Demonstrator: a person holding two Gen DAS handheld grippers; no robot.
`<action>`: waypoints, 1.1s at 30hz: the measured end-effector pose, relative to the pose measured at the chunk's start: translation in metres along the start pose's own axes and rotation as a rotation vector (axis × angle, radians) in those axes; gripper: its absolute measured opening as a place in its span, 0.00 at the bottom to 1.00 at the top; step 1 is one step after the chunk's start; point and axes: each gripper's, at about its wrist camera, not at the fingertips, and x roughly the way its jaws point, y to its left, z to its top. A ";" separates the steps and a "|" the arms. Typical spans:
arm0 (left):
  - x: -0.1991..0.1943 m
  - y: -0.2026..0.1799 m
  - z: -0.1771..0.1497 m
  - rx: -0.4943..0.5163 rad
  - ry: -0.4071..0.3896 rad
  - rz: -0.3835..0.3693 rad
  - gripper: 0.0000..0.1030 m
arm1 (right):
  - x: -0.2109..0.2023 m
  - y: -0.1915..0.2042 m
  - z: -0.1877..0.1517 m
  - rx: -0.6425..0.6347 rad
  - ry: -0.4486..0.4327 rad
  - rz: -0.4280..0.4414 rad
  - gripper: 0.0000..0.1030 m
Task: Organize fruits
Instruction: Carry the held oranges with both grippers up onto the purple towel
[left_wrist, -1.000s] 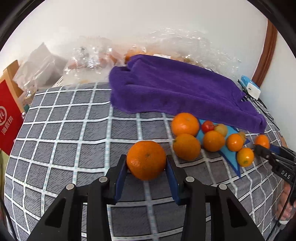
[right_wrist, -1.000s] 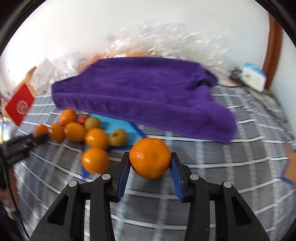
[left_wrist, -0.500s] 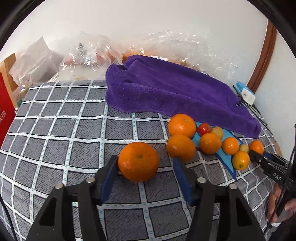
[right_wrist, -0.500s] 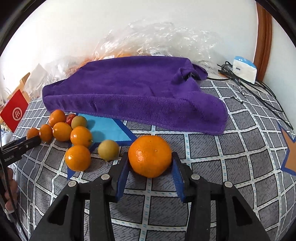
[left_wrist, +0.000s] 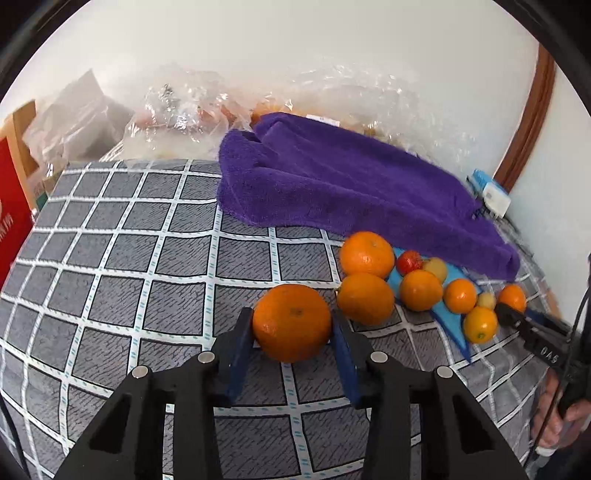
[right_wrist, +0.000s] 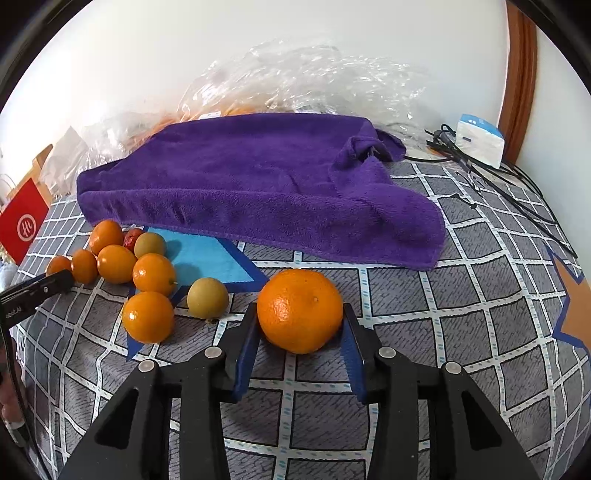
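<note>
Partly plastic-hidden fruit at back; left gripper (left_wrist: 293, 328) just re-clamped on orange (left_wrist: 291, 322), right gripper (right_wrist: 300, 325) likewise on mandarin (right_wrist: 300, 310).

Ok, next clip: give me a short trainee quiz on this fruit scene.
1. True or false: the right claw is shut on a large orange.
2. What colour is the towel behind the fruit? A green, B purple, C white.
3. Fill in: the number of red fruits in view is ___.
Key: 1 true; 2 B; 3 one.
</note>
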 end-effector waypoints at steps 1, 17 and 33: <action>-0.002 0.002 -0.001 -0.010 -0.006 -0.002 0.37 | -0.001 -0.002 0.000 0.006 -0.005 0.002 0.40; -0.021 -0.007 0.000 0.032 -0.085 0.001 0.38 | -0.014 -0.011 -0.002 0.070 -0.041 0.010 0.40; -0.066 -0.025 0.059 -0.001 -0.115 -0.009 0.38 | -0.058 0.000 0.043 0.026 -0.120 0.016 0.40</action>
